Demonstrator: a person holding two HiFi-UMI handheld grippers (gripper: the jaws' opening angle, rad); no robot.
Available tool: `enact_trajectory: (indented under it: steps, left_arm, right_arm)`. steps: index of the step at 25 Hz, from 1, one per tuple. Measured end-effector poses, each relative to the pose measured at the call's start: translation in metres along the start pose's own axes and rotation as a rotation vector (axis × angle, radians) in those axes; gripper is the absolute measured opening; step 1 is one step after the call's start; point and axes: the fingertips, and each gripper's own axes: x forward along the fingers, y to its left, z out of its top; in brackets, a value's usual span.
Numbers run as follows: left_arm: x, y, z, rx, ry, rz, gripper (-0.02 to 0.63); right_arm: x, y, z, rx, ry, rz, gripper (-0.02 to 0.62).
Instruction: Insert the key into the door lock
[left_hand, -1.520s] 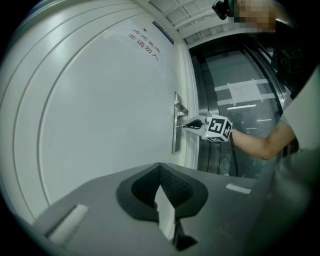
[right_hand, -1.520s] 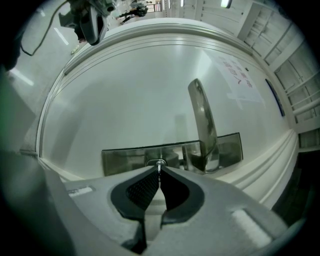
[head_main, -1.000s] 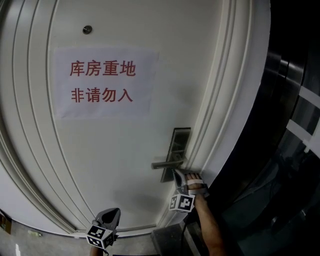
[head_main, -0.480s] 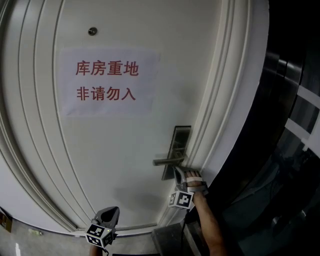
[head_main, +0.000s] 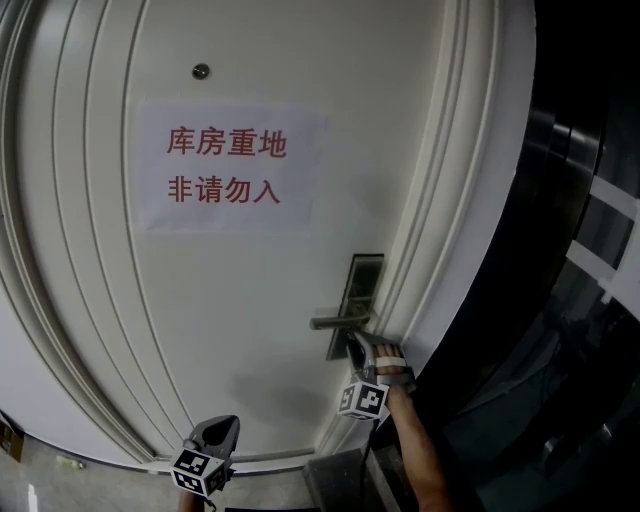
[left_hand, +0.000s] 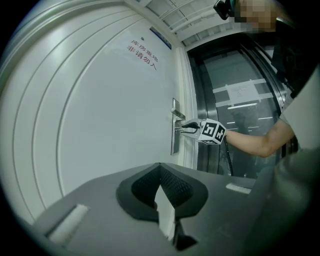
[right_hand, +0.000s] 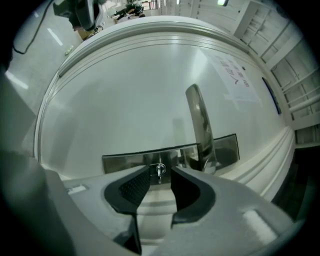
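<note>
now r gripper (right_hand: 160, 171) jaws are opening off the key (right_hand: 159, 168), seated in the lock plate (right_hand: 125, 162); insert looks done. l gripper (left_hand: 160, 172) closed.

Paper sign (head_main: 228, 167): a white sheet was stuck on the door (head_main: 250, 330), up and left of the door handle (head_main: 340, 321), printed in red.
Top line: it read 库房重地.
Bottom line: and it read 非请勿入.
Marker cube (head_main: 364, 400): just below the handle, it showed only black-and-white square patterns, no letters.
Sheet on the glass (left_hand: 239, 91): right of the handle, its print was too small to read.
</note>
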Motion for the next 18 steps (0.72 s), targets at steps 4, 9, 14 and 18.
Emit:
enact_trajectory:
  steps: [4, 9, 14, 18]
  left_arm:
    - [-0.006, -0.002, 0.001, 0.002, -0.001, -0.004, 0.002]
    - [-0.014, -0.003, 0.0, 0.004, -0.001, -0.013, 0.002]
    - [-0.021, -0.006, 0.002, 0.006, -0.006, -0.028, 0.002]
    - [-0.028, -0.009, 0.006, 0.012, -0.006, -0.048, 0.002]
  right_arm:
    - [-0.008, 0.0, 0.006, 0.027, -0.005, 0.005, 0.181]
    - [-0.019, -0.004, 0.011, 0.056, -0.024, -0.028, 0.207]
    - [-0.043, -0.012, 0.019, 0.169, -0.056, -0.064, 0.193]
    - [-0.066, -0.02, 0.025, 0.218, -0.039, -0.082, 0.146]
